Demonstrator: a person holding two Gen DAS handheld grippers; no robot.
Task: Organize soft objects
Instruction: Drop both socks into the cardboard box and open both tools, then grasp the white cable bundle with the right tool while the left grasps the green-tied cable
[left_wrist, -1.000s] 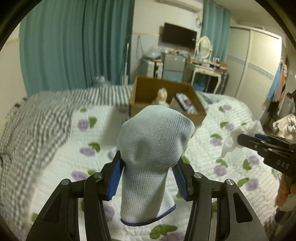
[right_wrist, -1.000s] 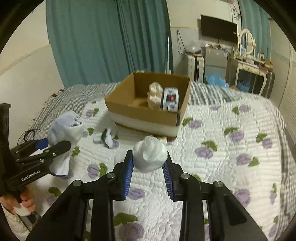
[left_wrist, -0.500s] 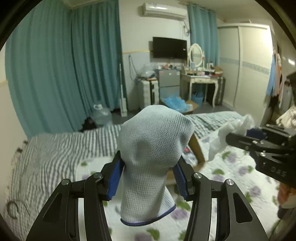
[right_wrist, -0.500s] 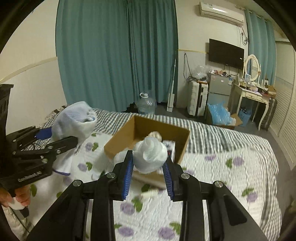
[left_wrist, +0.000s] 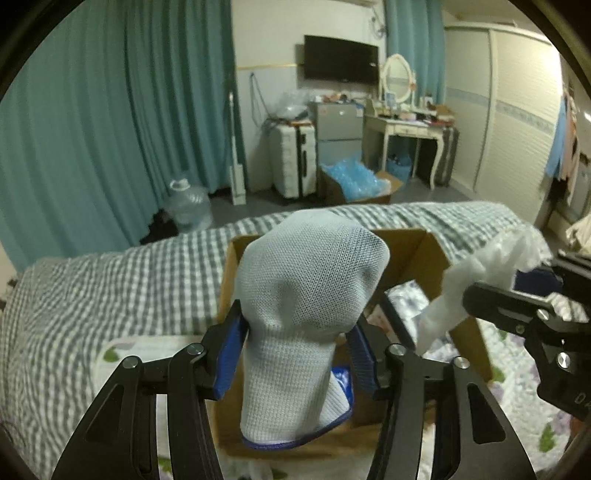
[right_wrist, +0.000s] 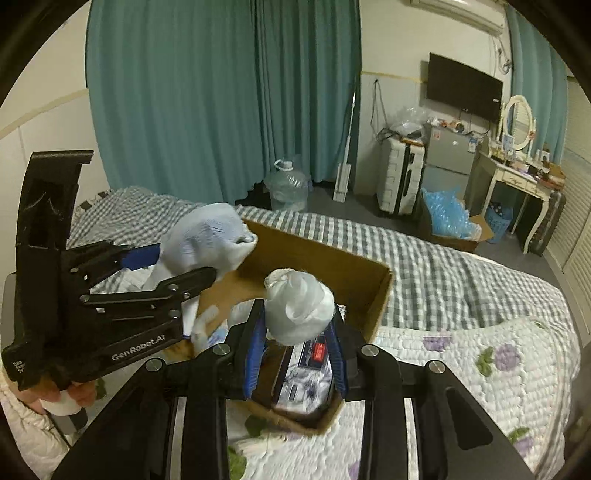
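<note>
The left hand-held gripper (left_wrist: 295, 354) pinches a pale blue sock (left_wrist: 306, 302) and the right hand-held gripper (right_wrist: 297, 350) pinches a white sock bundle (right_wrist: 299, 310), both above the cardboard box (right_wrist: 332, 266) on the bed (right_wrist: 461, 350).

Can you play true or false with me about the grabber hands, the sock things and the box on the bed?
1. The left gripper is squeezing a light blue-grey sock. True.
2. The right gripper holds nothing. False: its fingers are shut on a rolled white sock.
3. The cardboard box sits on the floor. False: it sits on the bed, on the flowered quilt.
4. Both grippers are held at the box. True: its open top shows right behind each sock.
5. The box has nothing in it. False: a patterned pack with a red mark lies inside.
6. The curtains are teal. True.
</note>
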